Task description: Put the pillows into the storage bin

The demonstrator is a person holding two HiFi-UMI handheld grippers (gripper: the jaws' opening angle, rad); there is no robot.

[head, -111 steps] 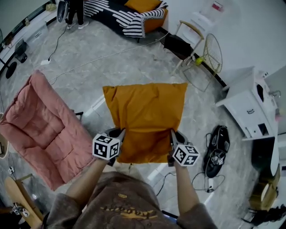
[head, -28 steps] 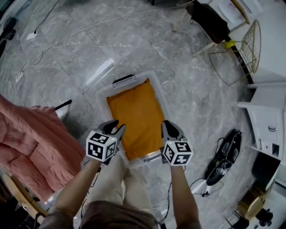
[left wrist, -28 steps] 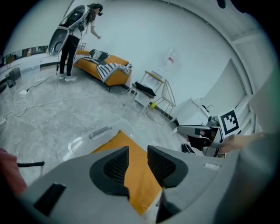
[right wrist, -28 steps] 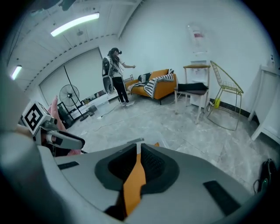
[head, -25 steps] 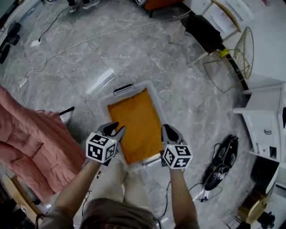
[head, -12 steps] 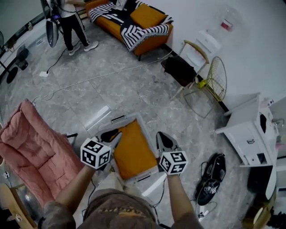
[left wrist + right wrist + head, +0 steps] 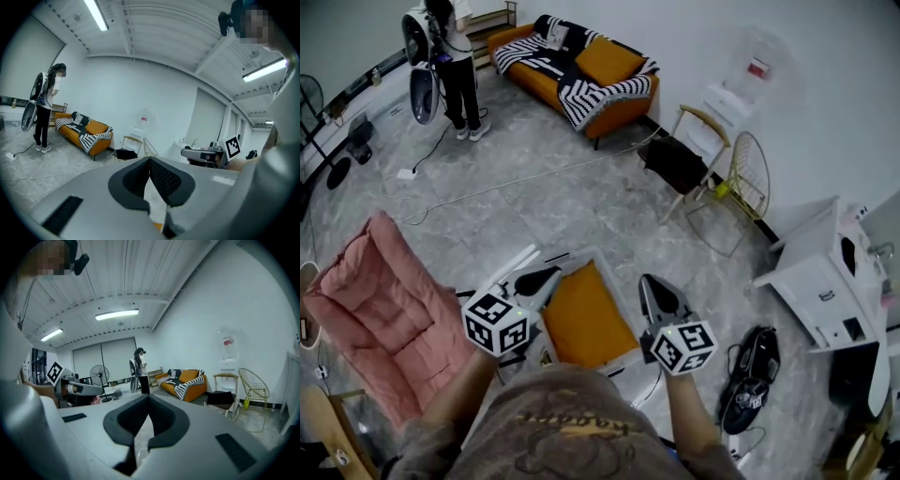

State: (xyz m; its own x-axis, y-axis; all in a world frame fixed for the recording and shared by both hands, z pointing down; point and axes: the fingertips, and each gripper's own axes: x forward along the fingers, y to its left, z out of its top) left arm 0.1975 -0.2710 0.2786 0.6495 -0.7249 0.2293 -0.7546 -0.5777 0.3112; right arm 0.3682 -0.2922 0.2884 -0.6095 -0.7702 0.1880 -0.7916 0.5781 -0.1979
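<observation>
Orange fabric, one pillow (image 7: pixel 586 317), lies flat inside the clear storage bin (image 7: pixel 581 259) on the grey stone floor, filling it nearly wall to wall. It sits directly below and between the two grippers.

Left gripper (image 7: pixel 546 277): jaws have just been closing and now meet tip to tip, with nothing between them. Right gripper (image 7: pixel 654 289): jaws pressed together, likewise empty. Both are held up in front of the person, well clear of the bin, pointing out across the room rather than down.

Elsewhere:
- A pink padded cushion (image 7: pixel 380 309) is draped over a chair frame at the left.
- A second orange pillow (image 7: pixel 602 58) rests on the striped sofa (image 7: pixel 572 70) far across the room, near a standing person (image 7: pixel 450 56).

Either could be the next item (my guess only).

Handling judgement:
- A pillow of this kind should be light, soft and easily squashed.
- The woven cover looks grippy rather than slick, and nothing about it seems fragile.
- It will sag if pinched at one point.
- Best hold: both grippers at once, on opposite side edges near the lower corners, each biting a fold of cover and some filling.
- The bin fit is snug, so I expect a further pillow to need pressing down.
</observation>
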